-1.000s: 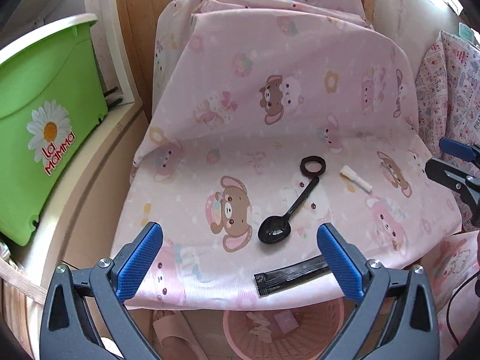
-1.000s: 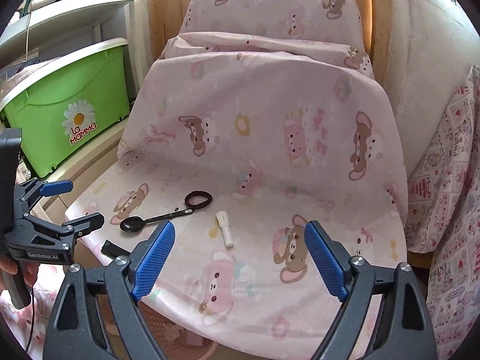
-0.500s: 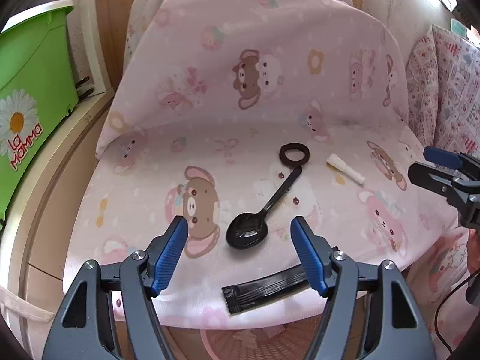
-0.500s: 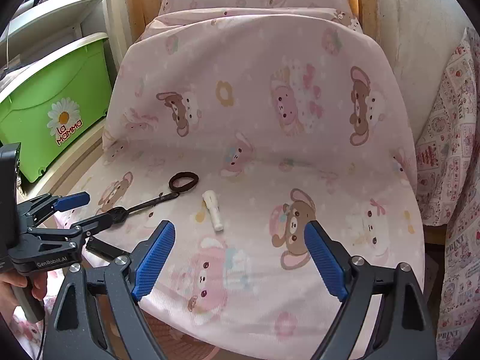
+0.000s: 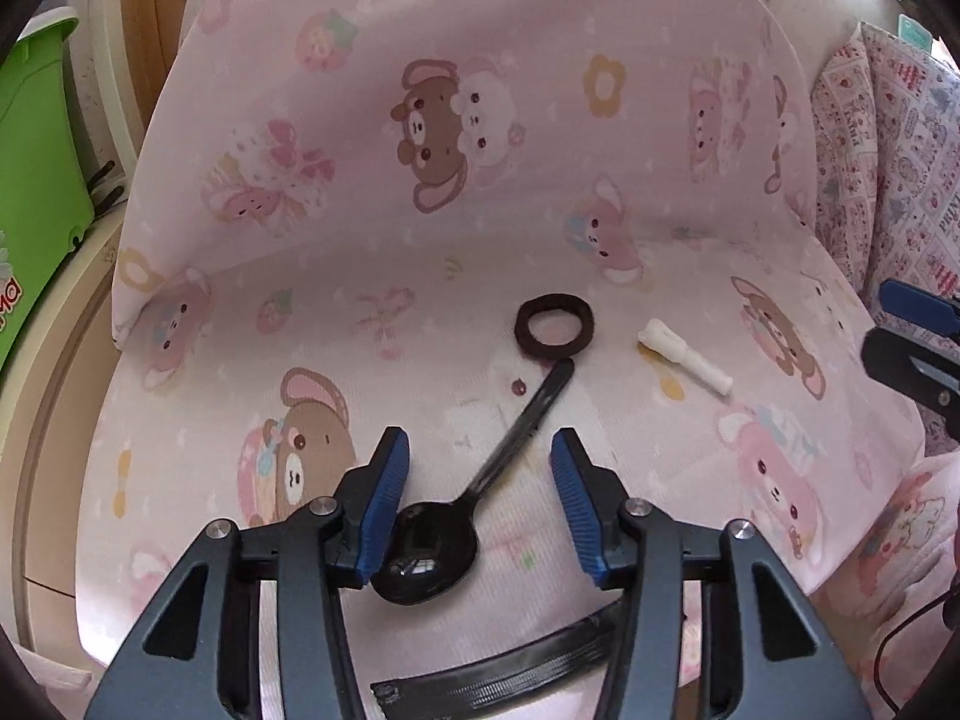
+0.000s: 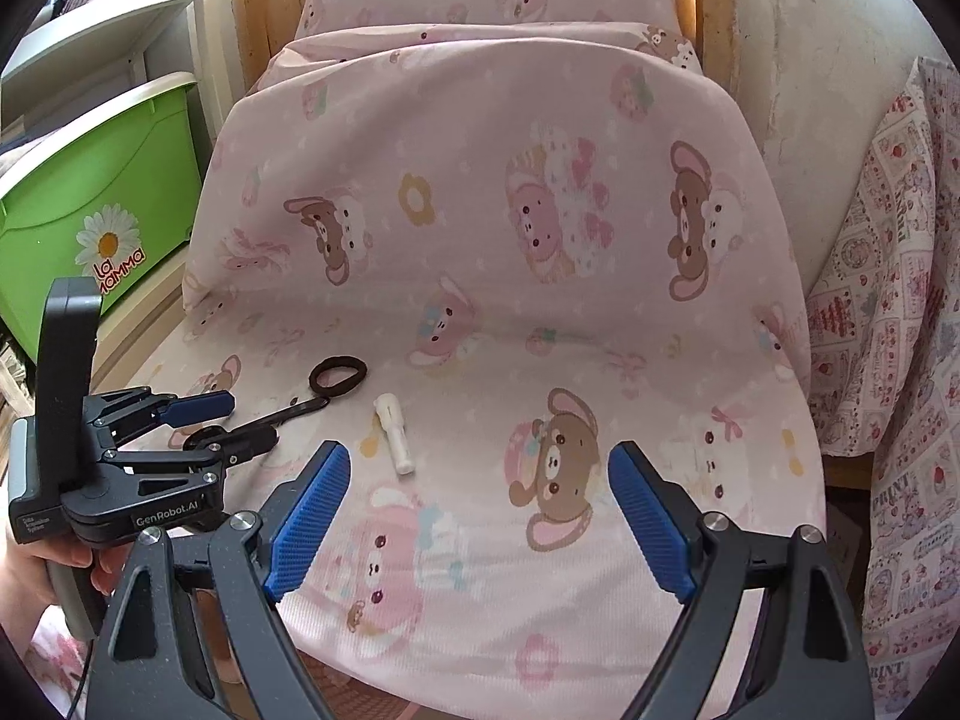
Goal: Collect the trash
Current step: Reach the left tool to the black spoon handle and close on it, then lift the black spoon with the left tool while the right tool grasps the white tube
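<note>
A black plastic spoon (image 5: pixel 429 558) lies on the pink bear-print seat cushion (image 5: pixel 420 312), handle toward a dark hair ring (image 5: pixel 523 333). My left gripper (image 5: pixel 478 444) straddles the spoon just above its bowl. Its jaws are closing and the blue pads stand clear of the handle. A small white plastic piece (image 5: pixel 684 360) lies to the right, and a black wrapper strip (image 5: pixel 510 678) at the seat's front edge. In the right wrist view the left gripper (image 6: pixel 252 420) is over the spoon (image 6: pixel 288 411), near the ring (image 6: pixel 318 383) and white piece (image 6: pixel 393 432). My right gripper (image 6: pixel 480 456) hovers open and empty above the cushion.
A green storage bin (image 6: pixel 102 192) stands on a ledge left of the seat. Patterned fabric (image 6: pixel 900 300) hangs on the right. The cushioned backrest (image 6: pixel 480 180) rises behind the seat. A person's hand (image 6: pixel 60 558) holds the left gripper's handle.
My left gripper has come forward and down over the spoon while its jaws narrowed around the handle. The right gripper has dipped slightly and stayed wide.
</note>
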`<state>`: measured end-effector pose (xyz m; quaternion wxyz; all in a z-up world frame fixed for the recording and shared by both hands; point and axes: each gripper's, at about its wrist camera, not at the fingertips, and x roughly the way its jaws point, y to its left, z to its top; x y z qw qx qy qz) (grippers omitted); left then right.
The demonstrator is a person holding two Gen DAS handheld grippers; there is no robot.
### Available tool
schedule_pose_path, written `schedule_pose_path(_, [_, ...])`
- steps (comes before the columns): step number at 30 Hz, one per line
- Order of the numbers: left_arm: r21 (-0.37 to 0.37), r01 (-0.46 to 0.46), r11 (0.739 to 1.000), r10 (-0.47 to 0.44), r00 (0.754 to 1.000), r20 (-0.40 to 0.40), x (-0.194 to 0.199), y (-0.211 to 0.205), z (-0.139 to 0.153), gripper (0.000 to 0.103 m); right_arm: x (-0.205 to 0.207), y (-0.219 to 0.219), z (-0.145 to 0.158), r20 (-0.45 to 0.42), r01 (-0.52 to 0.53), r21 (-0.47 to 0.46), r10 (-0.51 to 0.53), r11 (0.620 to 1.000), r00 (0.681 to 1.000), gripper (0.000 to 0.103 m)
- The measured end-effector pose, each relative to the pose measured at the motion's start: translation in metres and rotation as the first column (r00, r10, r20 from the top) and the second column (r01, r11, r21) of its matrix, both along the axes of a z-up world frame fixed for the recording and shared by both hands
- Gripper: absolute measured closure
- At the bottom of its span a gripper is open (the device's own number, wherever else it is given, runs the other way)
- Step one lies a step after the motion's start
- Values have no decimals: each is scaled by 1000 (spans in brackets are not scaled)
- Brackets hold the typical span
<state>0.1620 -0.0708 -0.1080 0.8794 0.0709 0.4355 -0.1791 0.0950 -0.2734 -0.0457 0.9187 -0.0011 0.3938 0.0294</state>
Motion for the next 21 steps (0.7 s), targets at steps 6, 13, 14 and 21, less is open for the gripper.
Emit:
schedule_pose_path(6, [22, 7, 1000, -7, 1000, 7, 5, -5, -2, 79, -2, 0, 3, 11, -2, -15, 2, 1000, 1000, 14])
schedule_pose_path(13, [27, 18, 999, -19, 998, 57, -4, -10, 6, 97, 1, 0, 0, 8, 0, -33, 0, 999, 1000, 14])
schedule_pose_path(14, [15, 11, 1000, -12, 998, 62, -4, -7, 10, 97, 1, 0, -1, 2, 2, -23, -2, 1000, 1000, 14])
schedule_pose_path(21, [-44, -58, 997, 63, 992, 112, -14, 15, 37, 97, 10, 0, -6, -27, 4, 52, -3, 999, 1000, 13])
